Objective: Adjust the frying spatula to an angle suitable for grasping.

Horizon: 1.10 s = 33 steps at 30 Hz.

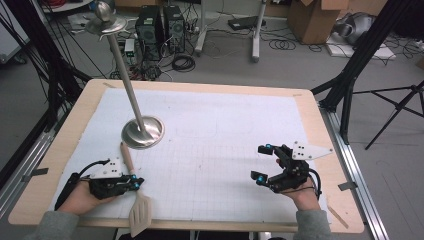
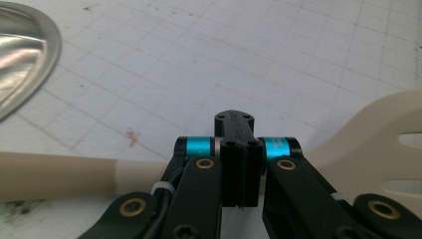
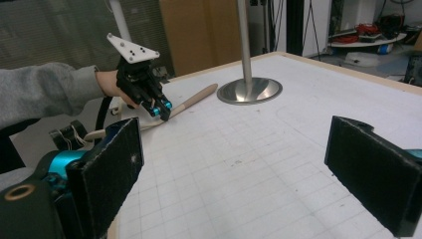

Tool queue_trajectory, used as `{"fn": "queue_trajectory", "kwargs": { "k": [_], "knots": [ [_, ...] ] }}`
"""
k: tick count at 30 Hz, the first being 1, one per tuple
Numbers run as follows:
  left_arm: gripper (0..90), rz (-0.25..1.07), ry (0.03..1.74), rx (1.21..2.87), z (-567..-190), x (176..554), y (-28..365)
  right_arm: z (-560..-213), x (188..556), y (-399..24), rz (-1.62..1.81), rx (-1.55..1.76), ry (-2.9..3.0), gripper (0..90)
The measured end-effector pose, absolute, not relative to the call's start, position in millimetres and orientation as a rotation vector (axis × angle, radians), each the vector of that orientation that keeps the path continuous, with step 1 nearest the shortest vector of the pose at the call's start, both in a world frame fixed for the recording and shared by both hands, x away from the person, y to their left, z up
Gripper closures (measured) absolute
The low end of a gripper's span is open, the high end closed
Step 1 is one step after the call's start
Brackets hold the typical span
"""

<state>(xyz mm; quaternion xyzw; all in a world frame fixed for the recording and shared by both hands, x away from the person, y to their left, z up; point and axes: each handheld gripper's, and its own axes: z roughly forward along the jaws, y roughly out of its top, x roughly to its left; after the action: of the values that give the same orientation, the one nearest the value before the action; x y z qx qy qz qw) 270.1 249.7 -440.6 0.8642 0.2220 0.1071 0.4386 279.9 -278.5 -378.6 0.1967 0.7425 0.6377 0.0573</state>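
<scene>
Near edge first: our left gripper (image 1: 134, 184) sits lower left of the high view, jaws pressed together on the neck of the wooden spatula (image 1: 133, 194), just where the handle meets the slotted blade. Left gripper view confirms it: pads clamped tight, handle running off frame-left, blade off frame-right behind the jaws. The spatula lies flat on the bench (image 1: 65, 145), blade hanging over the near edge at bottom of frame, handle tip pointing up-frame toward the stand base.

Our right gripper (image 1: 262, 162) is lower right of the high view, jaws spread wide, nothing between them, well apart from the spatula. In the right gripper view its two pads stand far apart at the bottom corners w/ bare white mat between.

Mid-frame: steel stand (image 1: 143, 132), round base on the mat, pole leaning up to upper left w/ a small dish and ball at the top. Handle tip is just beside the base rim; can't tell if touching.

Step, as we read it: grasp done, lift not started. Next move prob needs a clean straight-up lift, keeping the handle tip clear of the stand base so we don't knock the pole. Grip is off-centre toward the blade, so expect the handle end to droop. Right gripper is free to assist.
</scene>
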Motion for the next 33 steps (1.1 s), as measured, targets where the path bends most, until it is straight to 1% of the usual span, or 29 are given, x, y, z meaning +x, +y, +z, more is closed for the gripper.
{"fn": "queue_trajectory", "kwargs": {
  "k": [5,7,13,16,23,33],
  "knots": [
    [89.8,0.362,0.671,2.058,-433.2,278.9,272.8,-378.6,279.1,-279.6,1.929,0.615,2.256,7.6],
    [89.8,0.381,0.724,2.035,-433.8,282.5,282.0,-378.9,278.7,-279.0,1.925,0.605,2.256,7.6],
    [89.8,0.410,0.834,2.054,-443.5,293.6,299.2,-378.8,275.6,-279.7,1.913,0.610,2.262,7.6],
    [89.8,0.394,0.859,2.080,-447.6,298.5,300.6,-379.6,274.0,-281.1,1.909,0.625,2.269,7.6],
    [89.7,0.413,0.823,2.102,-447.2,301.1,291.3,-380.8,271.5,-283.0,1.901,0.632,2.264,7.6],
    [89.7,0.410,0.801,2.074,-445.4,302.3,283.8,-381.8,270.7,-284.3,1.893,0.640,2.264,7.6]
  ]
}}
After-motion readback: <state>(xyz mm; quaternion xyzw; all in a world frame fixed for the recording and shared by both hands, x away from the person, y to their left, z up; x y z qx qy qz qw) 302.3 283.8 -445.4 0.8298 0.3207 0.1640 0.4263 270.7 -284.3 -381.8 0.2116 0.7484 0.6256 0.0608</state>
